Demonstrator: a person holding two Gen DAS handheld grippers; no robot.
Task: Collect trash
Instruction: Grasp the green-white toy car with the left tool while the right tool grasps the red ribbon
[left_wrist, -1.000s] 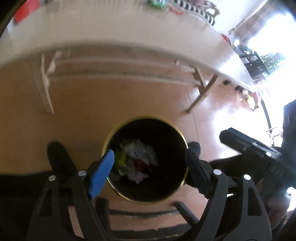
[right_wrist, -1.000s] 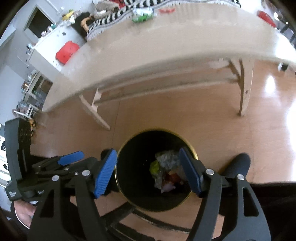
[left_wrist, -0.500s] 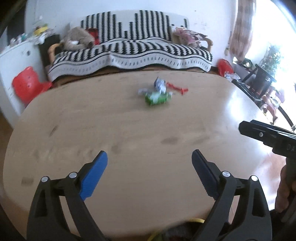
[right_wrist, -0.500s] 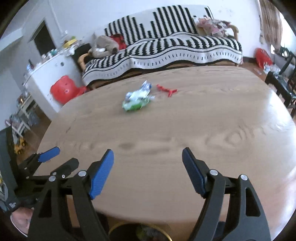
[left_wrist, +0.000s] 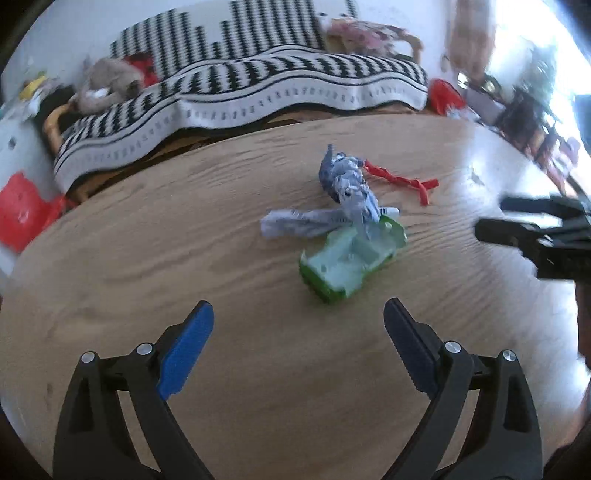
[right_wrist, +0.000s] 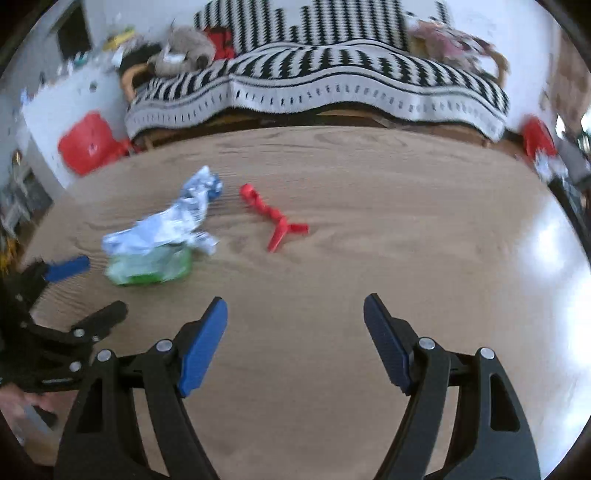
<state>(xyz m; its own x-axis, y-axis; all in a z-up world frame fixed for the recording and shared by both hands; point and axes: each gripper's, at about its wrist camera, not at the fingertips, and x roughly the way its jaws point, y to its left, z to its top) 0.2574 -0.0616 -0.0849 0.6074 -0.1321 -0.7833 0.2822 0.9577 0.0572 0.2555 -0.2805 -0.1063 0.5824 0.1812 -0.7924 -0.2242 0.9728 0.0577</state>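
Trash remains on the pale oak tabletop (left_wrist: 155, 266) ahead of us: a crushed green plastic wrapper (left_wrist: 351, 264), a crumpled blue-and-white foil wrapper (left_wrist: 343, 199) and a twisted red plastic strip (left_wrist: 399, 179). No bin shows in either view, so we cannot say how much is already collected; by our reckoning at least these three pieces are left, and none is in hand.

Our left gripper (left_wrist: 298, 325) hangs released, blue pads (left_wrist: 186, 347) spread wide with only bare wood between them. The green wrapper lies just beyond its tips, slightly toward its right finger, and the foil wrapper sits further out, touching or overlapping the green one. Our right gripper (right_wrist: 295, 325) is likewise unclenched and empty. From it, the red strip (right_wrist: 271, 218) lies ahead and a little to the left of centre, well apart from the tips, and the two wrappers lie off to its left, near the left gripper's fingers (right_wrist: 68, 267).

Seen from the right gripper, the red strip's long axis runs diagonally, its rounded end away and leftward, its forked end nearer us and rightward. The foil wrapper (right_wrist: 173, 221) is also elongated, slanting from the far end down to the green wrapper (right_wrist: 149, 269). The green one's long axis runs roughly crosswise to that gripper.
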